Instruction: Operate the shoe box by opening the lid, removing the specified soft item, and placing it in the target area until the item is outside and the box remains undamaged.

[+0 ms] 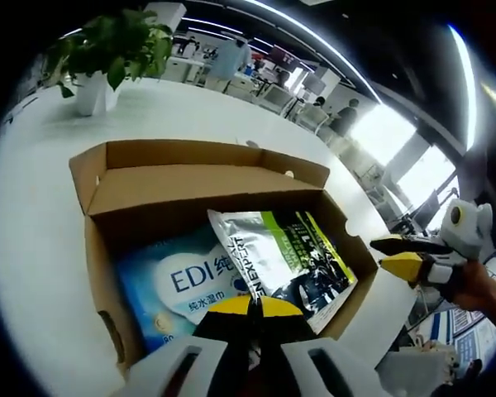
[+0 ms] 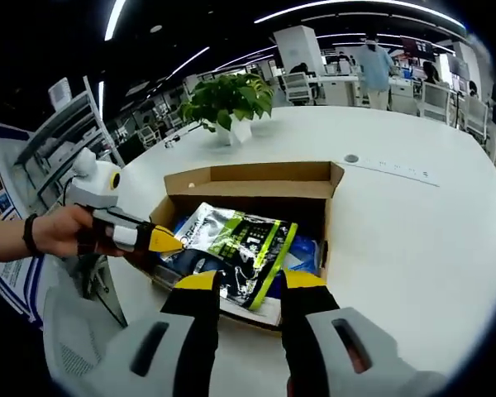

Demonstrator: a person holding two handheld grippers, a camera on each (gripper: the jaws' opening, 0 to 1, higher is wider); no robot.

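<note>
Two packs, silver pouch [image 1: 273, 248] and blue wipes [image 1: 178, 285], in one open box [image 1: 99, 273].

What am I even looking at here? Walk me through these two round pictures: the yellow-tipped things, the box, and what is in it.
No robot here: a person holds a hand tool with two jaws in each hand, and a small camera rides on each tool, looking forward along its jaws.

In the left gripper view, the left gripper rises from the bottom, its yellow tips close together at the near edge of the cardboard box. The right gripper comes in from the right, held in a hand.

In the right gripper view, the right gripper has its jaws apart, holding nothing.

The box stands open on a white table, lid folded back. Inside lie a silver and green pouch and, partly under it, a blue pack of wipes. A potted plant stands behind the box.
</note>
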